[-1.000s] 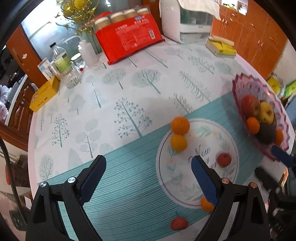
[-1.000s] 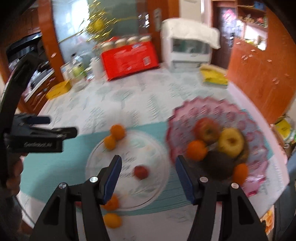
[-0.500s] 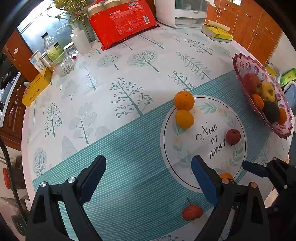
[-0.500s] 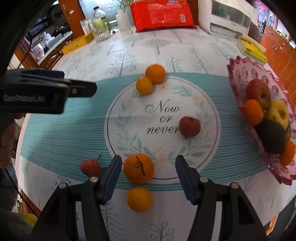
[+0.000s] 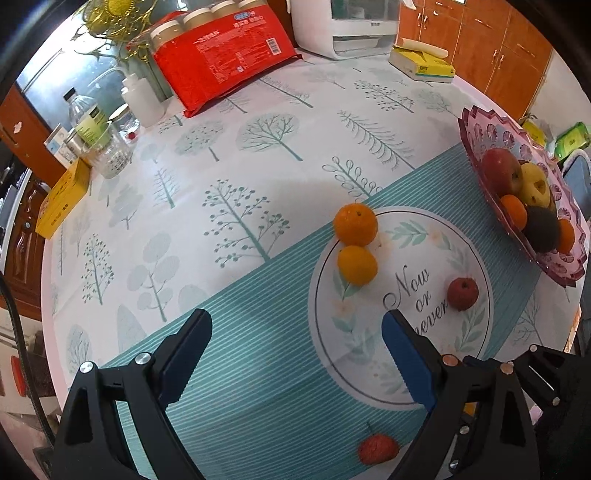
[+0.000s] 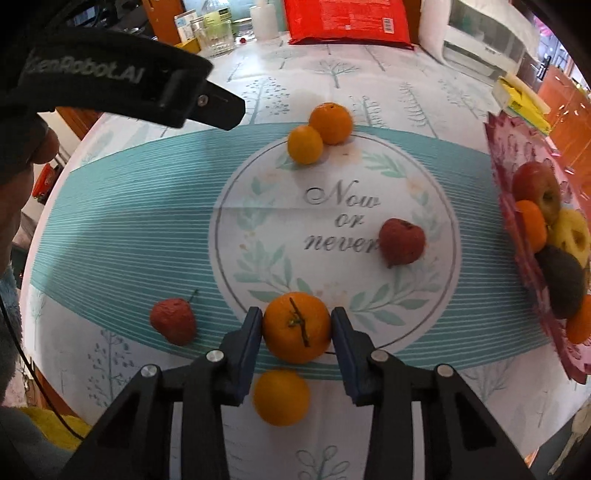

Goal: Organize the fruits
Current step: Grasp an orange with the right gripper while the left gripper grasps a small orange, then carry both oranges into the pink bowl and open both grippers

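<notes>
My right gripper (image 6: 296,316) points down at an orange with a short stem (image 6: 297,326). Its jaws are closing and both blue pads touch the orange's sides. Another orange (image 6: 281,397) lies just nearer, under the fingers. A wrinkled red fruit (image 6: 173,321) sits to the left and a second red fruit (image 6: 402,242) on the printed circle. Two oranges (image 5: 355,224) (image 5: 357,264) touch each other at the circle's far edge. My left gripper (image 5: 295,321) hovers open over the teal stripes, holding nothing. The pink fruit bowl (image 5: 476,122) at the right holds apples, oranges and a dark fruit.
At the back of the round table stand a red package (image 5: 221,55), a white appliance (image 5: 354,26), a yellow book (image 5: 421,62), bottles and a jar (image 5: 92,125) and a yellow box (image 5: 61,205). Wooden cabinets lie beyond the right edge.
My right gripper came down over the stemmed orange and its jaws narrowed onto it. The left gripper sank a little and stayed open.
</notes>
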